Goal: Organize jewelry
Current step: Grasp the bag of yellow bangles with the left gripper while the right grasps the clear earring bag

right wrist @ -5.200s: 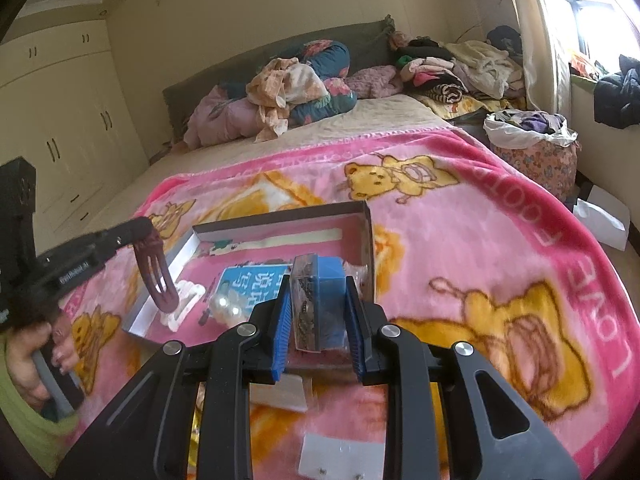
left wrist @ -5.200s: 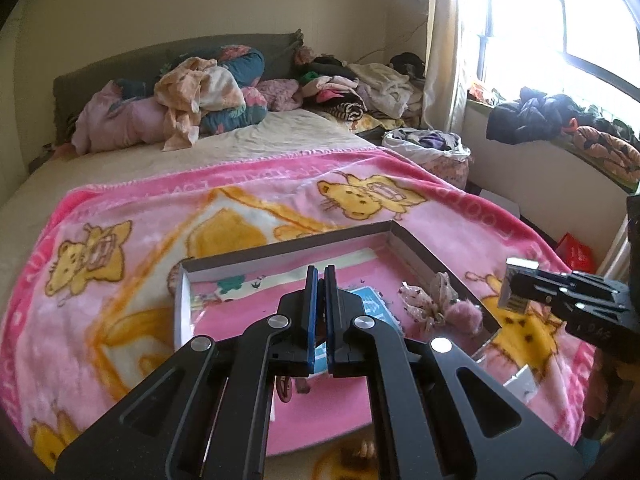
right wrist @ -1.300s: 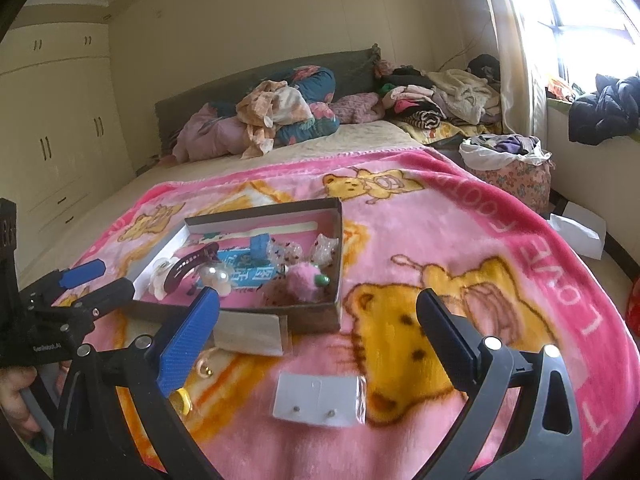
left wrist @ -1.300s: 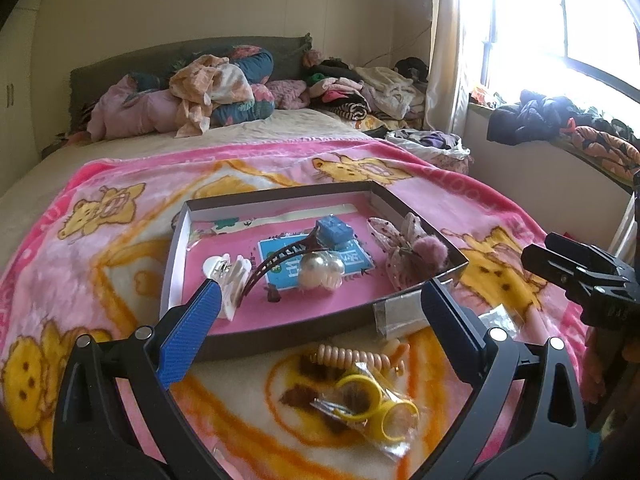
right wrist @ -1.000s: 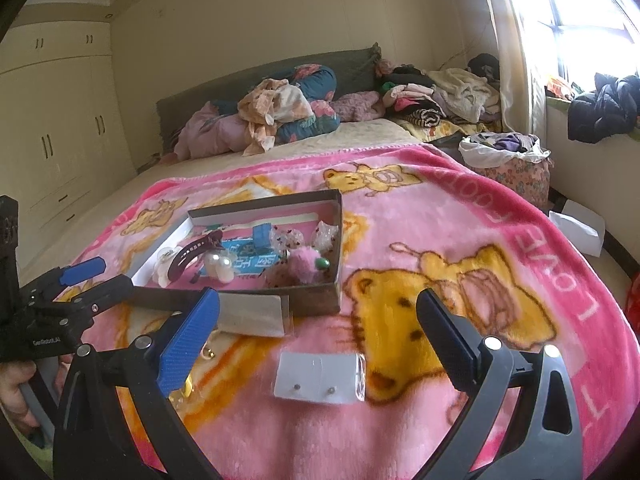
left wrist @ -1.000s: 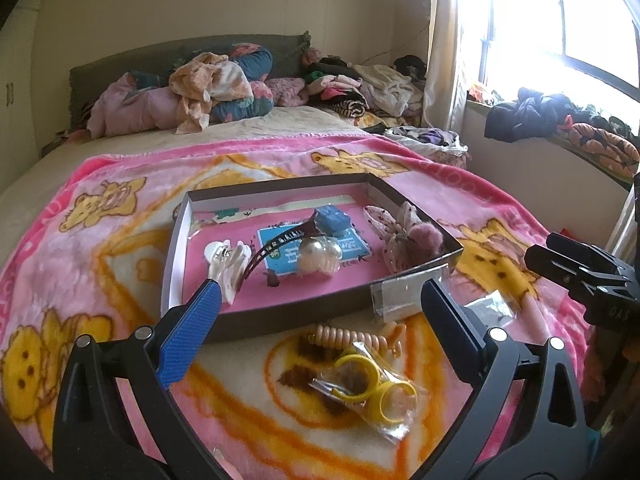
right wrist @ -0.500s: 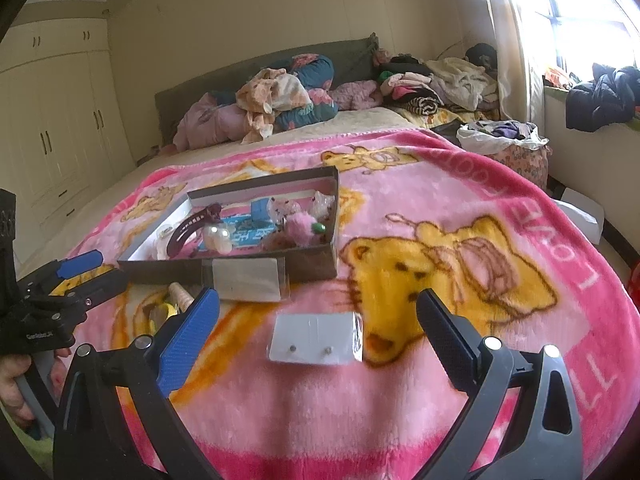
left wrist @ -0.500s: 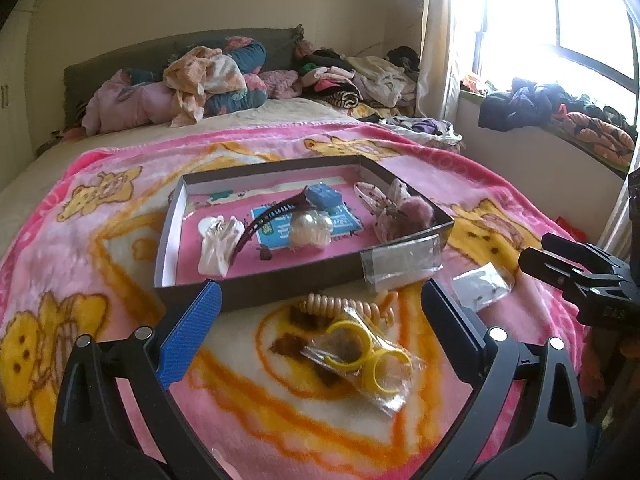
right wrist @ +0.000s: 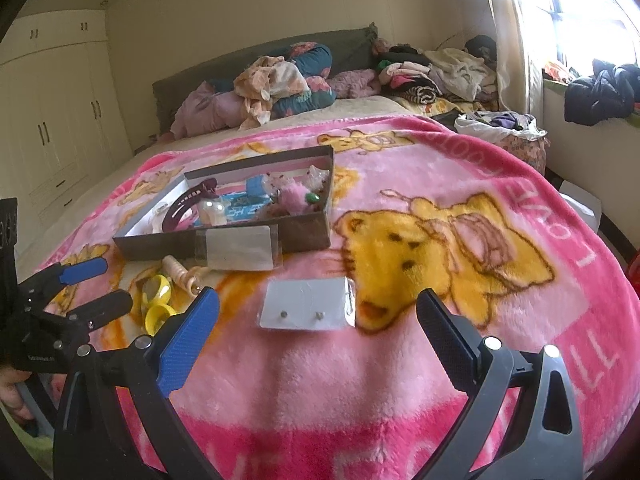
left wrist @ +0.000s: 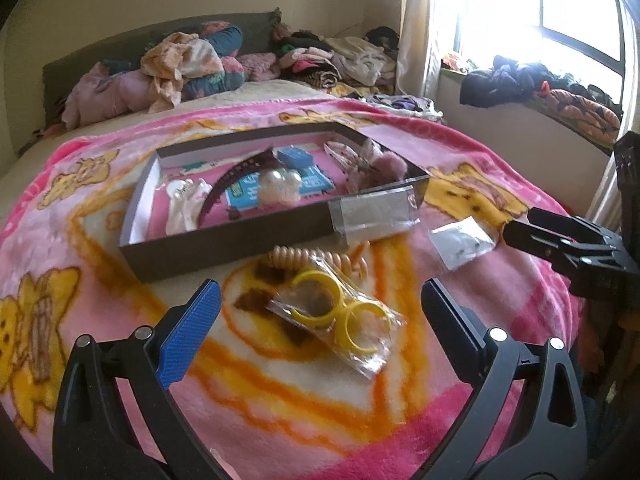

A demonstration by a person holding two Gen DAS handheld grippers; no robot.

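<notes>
A dark shallow box (left wrist: 224, 248) (right wrist: 304, 236) with a pink floor lies on the pink bear blanket. It holds a white claw clip (left wrist: 184, 204), a dark hair clip (left wrist: 236, 180), a pearl piece (left wrist: 280, 190), a small blue box (left wrist: 296, 158) and a pink pompom bow (left wrist: 380, 164). In front of it lie a clear packet (left wrist: 376, 212), a spiral hair tie (left wrist: 316, 258), a bag of yellow rings (left wrist: 340, 316) and an earring card (right wrist: 308, 310). My left gripper (left wrist: 320, 300) hangs open over the ring bag. My right gripper (right wrist: 316, 304) is open above the earring card.
Heaped clothes and pillows (right wrist: 280, 80) fill the head of the bed. A bag of clothes (right wrist: 504, 128) stands beside the bed on the right, under the window sill. Wardrobes (right wrist: 52, 120) line the left wall. The blanket (right wrist: 480, 240) drops away at the right edge.
Five seconds ago the left gripper was shut on the dark hair clip and the right on the blue box; both items now lie in the box. Both grippers have opened and drawn back.
</notes>
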